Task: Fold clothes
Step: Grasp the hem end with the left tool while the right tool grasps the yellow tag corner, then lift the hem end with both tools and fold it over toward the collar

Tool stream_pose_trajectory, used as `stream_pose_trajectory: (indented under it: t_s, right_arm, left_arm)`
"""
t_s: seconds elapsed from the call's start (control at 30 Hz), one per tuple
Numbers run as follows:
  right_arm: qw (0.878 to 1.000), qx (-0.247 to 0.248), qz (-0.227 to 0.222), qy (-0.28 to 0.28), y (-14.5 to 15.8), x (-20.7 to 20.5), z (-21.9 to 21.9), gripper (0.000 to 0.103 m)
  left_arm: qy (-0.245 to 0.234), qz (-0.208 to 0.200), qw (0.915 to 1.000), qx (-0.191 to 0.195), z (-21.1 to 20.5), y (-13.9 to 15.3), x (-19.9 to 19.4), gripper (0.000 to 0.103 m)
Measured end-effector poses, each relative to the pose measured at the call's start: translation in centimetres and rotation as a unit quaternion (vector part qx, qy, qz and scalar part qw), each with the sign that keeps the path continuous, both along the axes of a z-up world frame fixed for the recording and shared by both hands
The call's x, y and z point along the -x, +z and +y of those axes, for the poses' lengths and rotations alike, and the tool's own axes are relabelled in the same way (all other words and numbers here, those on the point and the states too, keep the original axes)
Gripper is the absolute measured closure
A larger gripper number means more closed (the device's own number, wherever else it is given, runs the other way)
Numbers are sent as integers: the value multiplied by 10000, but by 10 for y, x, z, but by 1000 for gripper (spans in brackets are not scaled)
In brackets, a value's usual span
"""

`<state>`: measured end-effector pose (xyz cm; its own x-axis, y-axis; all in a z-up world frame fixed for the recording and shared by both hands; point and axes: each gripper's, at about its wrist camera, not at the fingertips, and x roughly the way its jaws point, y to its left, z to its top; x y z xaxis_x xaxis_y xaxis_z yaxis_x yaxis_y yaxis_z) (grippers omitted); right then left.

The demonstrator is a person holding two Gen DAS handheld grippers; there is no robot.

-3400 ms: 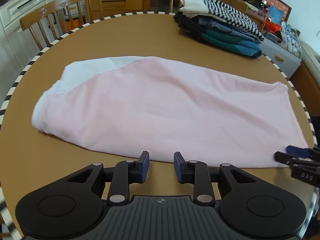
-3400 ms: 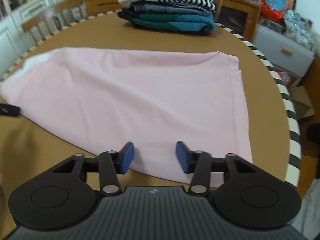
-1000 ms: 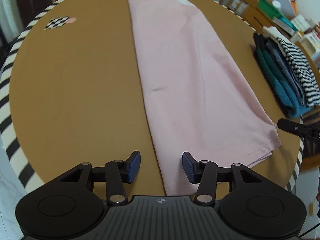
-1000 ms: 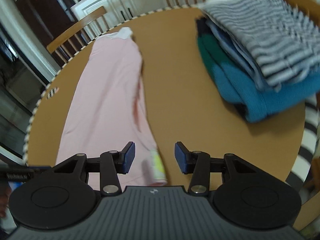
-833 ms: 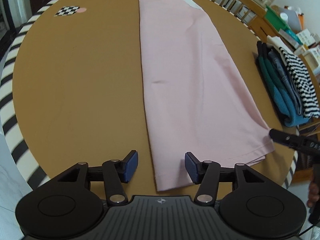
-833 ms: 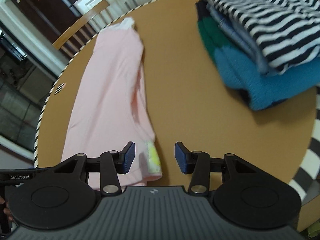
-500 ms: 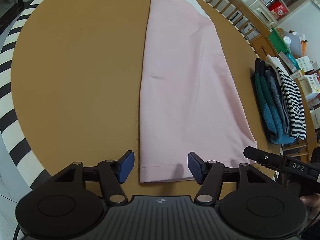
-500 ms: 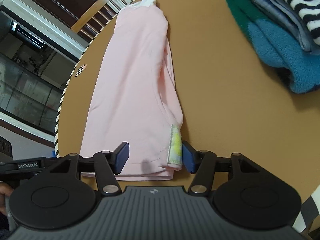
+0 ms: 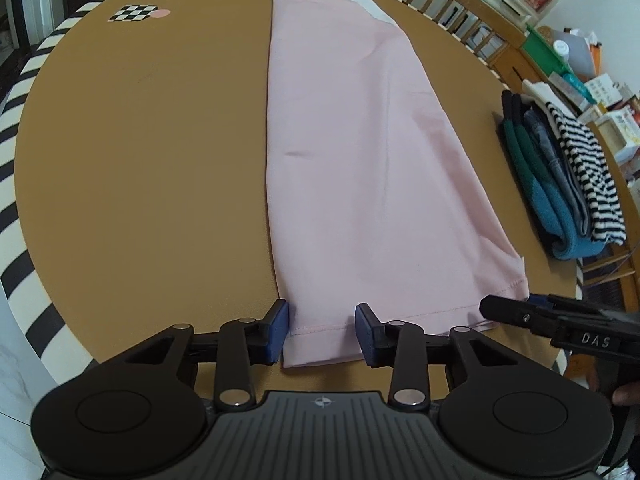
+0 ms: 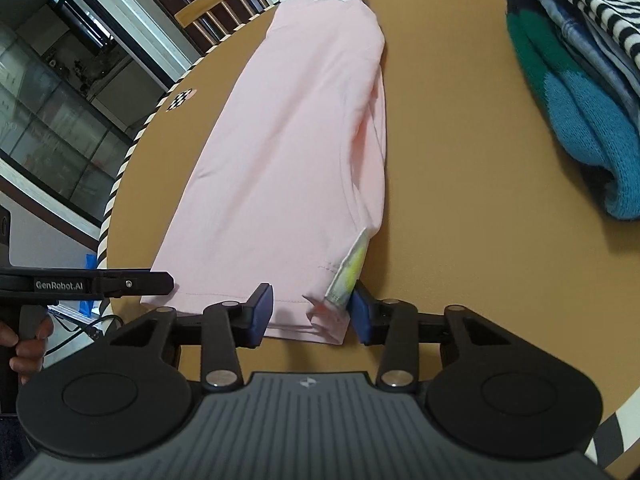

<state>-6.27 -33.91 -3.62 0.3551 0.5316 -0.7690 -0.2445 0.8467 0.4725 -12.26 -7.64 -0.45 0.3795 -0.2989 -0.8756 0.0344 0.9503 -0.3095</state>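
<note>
A pink garment (image 9: 360, 160), folded into a long strip, lies flat on the round brown table (image 9: 140, 180), its white collar at the far end. My left gripper (image 9: 322, 330) is at the near hem. Its jaws are closing with the hem's left corner between them, and the cloth still lies flat. My right gripper (image 10: 311, 312) straddles the hem's right corner of the pink garment (image 10: 288, 152). Its jaws are closing too, and the right pad sits beside the yellow-white label (image 10: 349, 270). In the left wrist view, the right gripper's fingers (image 9: 508, 312) reach the hem from the right.
A stack of folded clothes (image 9: 560, 184) stands at the right side of the table, close by in the right wrist view (image 10: 580, 80). A checkered marker (image 9: 134, 13) is at the far left. Wooden chairs (image 9: 440, 4) ring the striped table rim (image 9: 24, 240).
Both grippers have shifted onto the near hem, one at each corner. Their jaws widened, then narrowed around the cloth. The right gripper has tipped further down.
</note>
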Motion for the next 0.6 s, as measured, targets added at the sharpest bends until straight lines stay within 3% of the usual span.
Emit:
stream_pose_trajectory:
  t_s: [0.1, 0.13, 0.17, 0.27, 0.4, 0.6]
  right_arm:
    - [9999, -65, 70, -82, -2, -2, -6, 71]
    - [9998, -111, 98, -109, -4, -3, -7, 71]
    - [9997, -150, 124, -135, -5, -5, -8, 71]
    - [9996, -176, 163, -160, -7, -9, -8, 73]
    - [9996, -11, 195, -194, -8, -12, -13, 93]
    - [9993, -89, 241, -270, -12, -13, -11, 93]
  left_arm:
    - [-45, 35, 9999, -96, -3, 1, -1, 68]
    - [-75, 126, 9999, 7, -4, -1, -2, 80]
    - [-55, 250, 9995, 205, -3, -4, -3, 85]
    - [47, 338, 9985, 422, 3, -5, 1, 87]
    - [21, 313, 9986, 421, 5, -4, 3, 92]
    - [31, 277, 9988, 413, 5, -4, 5, 95]
